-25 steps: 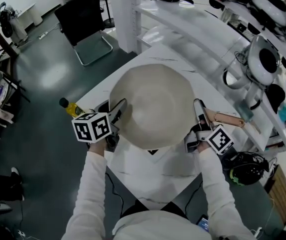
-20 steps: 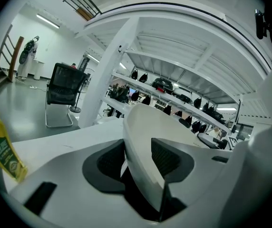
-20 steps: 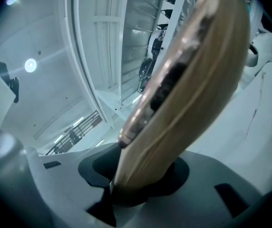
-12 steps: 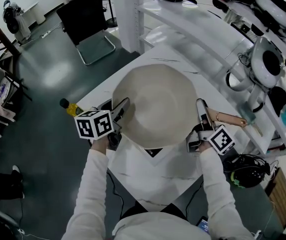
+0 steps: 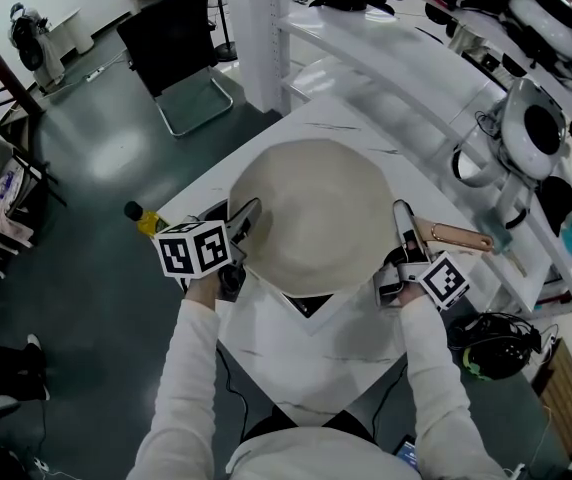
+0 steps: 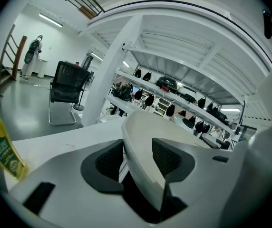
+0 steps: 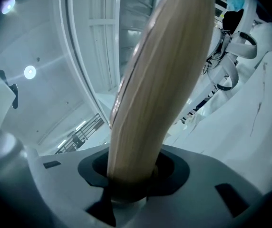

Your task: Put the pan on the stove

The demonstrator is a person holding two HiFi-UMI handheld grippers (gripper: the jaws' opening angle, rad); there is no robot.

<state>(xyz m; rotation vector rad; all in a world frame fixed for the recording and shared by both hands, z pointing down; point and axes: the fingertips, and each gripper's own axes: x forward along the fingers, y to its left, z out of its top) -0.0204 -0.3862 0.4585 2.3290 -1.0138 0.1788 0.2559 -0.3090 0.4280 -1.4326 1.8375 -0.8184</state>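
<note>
A large round cream pan [image 5: 311, 213] is held above the white table [image 5: 316, 353] between both grippers. My left gripper [image 5: 239, 223] is shut on its left rim, and in the left gripper view the pale rim [image 6: 140, 146] stands edge-on between the dark pads of that gripper [image 6: 138, 161]. My right gripper [image 5: 403, 233] is at the pan's lower right edge. In the right gripper view this gripper [image 7: 133, 172] is shut on a tan, wood-coloured part of the pan [image 7: 155, 84] that rises out of the jaws. A dark corner [image 5: 306, 305] shows under the pan's near edge; whatever else lies below is hidden.
A yellow bottle [image 5: 146, 220] stands at the table's left corner, close to my left gripper. A wooden handle with a copper-coloured end [image 5: 458, 237] lies right of my right gripper. White shelves [image 5: 406, 58] run along the far right. A black chair [image 5: 171, 48] stands on the dark floor.
</note>
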